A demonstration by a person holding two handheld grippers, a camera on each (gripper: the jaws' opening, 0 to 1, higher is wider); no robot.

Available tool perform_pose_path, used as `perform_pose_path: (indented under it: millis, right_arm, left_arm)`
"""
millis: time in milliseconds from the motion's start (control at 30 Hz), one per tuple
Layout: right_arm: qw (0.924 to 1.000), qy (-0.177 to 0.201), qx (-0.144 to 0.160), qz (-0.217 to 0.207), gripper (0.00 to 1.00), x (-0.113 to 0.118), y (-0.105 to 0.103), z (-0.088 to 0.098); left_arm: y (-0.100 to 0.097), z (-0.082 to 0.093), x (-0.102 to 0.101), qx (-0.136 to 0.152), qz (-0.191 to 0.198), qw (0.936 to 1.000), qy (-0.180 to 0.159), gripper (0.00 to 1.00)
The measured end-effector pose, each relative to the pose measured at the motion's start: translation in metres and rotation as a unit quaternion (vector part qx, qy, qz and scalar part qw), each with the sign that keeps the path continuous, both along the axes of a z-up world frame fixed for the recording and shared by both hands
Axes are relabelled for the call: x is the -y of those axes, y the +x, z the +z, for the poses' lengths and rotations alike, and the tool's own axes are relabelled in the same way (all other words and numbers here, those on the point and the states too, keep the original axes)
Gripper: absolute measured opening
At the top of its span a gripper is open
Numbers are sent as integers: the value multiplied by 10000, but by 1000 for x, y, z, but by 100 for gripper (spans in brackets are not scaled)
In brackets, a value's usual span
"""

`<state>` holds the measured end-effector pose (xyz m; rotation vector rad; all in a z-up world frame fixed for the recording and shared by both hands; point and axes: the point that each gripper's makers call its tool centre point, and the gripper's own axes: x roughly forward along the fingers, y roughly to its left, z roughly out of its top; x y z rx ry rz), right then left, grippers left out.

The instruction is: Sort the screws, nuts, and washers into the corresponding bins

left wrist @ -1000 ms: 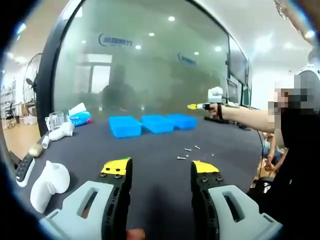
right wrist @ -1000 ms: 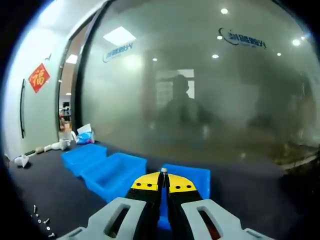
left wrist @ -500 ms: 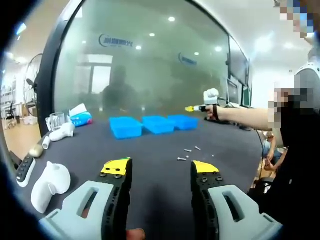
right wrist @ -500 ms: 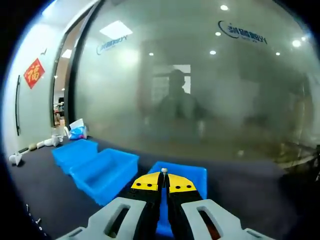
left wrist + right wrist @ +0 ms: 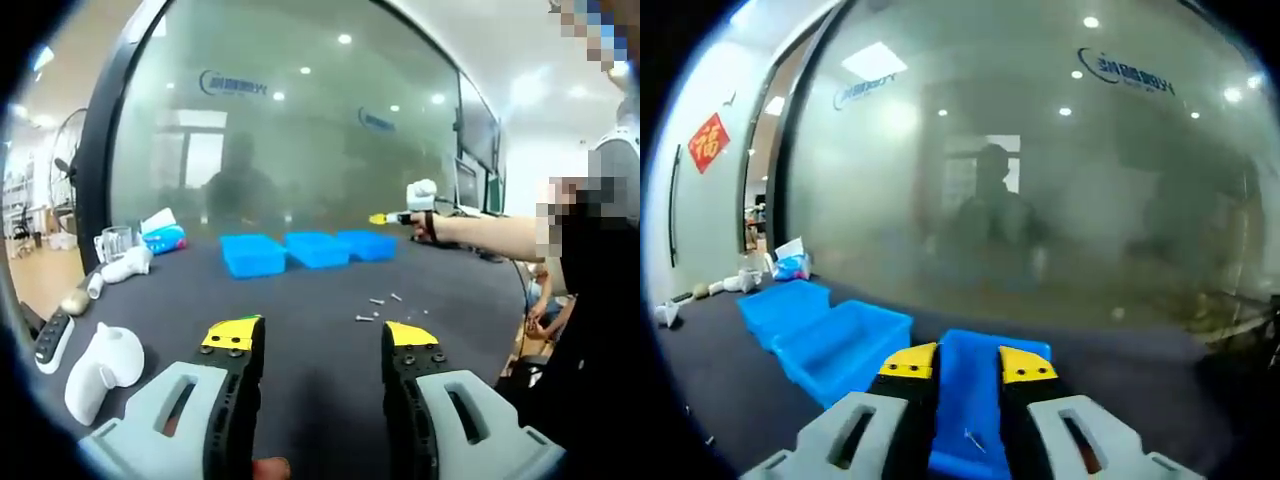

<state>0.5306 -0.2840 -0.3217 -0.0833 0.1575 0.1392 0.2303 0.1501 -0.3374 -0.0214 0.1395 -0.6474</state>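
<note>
**Hovering over the bin, right claw parted**

Looking along the right claw [image 5: 968, 366], its jaws stand apart with nothing between them. Directly below and ahead of the tips lies the nearest blue bin [image 5: 985, 420], and a thin screw [image 5: 972, 439] rests on its floor between the jaws. To the left of the claw two more bins [image 5: 845, 342] run in a row away toward the far left, on the dark surface [image 5: 730, 410]. Beyond them a frosted glass wall [image 5: 1040, 200] rises.

From the left claw [image 5: 322, 338], jaws wide apart and empty, the dark surface stretches ahead. A white object [image 5: 100, 362] lies near the left jaw, with a remote [image 5: 50, 338] just outside it. Ahead and slightly right of the tips, a small scatter of loose hardware [image 5: 376, 305] sits on the surface; which pieces are screws, nuts or washers cannot be told. Farther on, the three blue bins sit side by side, and the right claw [image 5: 380, 217] hangs above the rightmost one, held out on a person's arm [image 5: 490, 235].
</note>
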Motion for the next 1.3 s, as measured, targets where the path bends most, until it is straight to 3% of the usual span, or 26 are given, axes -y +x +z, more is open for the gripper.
perform_pose_path:
  millis: [200, 533, 733, 900, 1067, 1300]
  right_arm:
    - [9999, 11, 122, -62, 33, 5, -10, 2]
    - [9997, -17, 166, 155, 35, 0, -50, -6]
    - [9977, 258, 224, 583, 43, -22, -97, -6]
    - [9948, 373, 555, 771, 43, -33, -136, 10]
    - [9930, 263, 751, 876, 43, -38, -177, 16]
    - [9905, 87, 803, 1116, 44, -46, -230, 8]
  left_arm:
    - [-1, 0, 1, 0, -15, 10000, 17, 46]
    - [2, 2, -1, 0, 24, 10000, -62, 46]
    - [4, 5, 0, 21, 53, 9999, -108, 46]
    - [3, 5, 0, 24, 71, 9999, -117, 46]
    - [3, 6, -1, 41, 114, 9998, -135, 46]
    - [5, 5, -5, 43, 187, 9997, -141, 46]
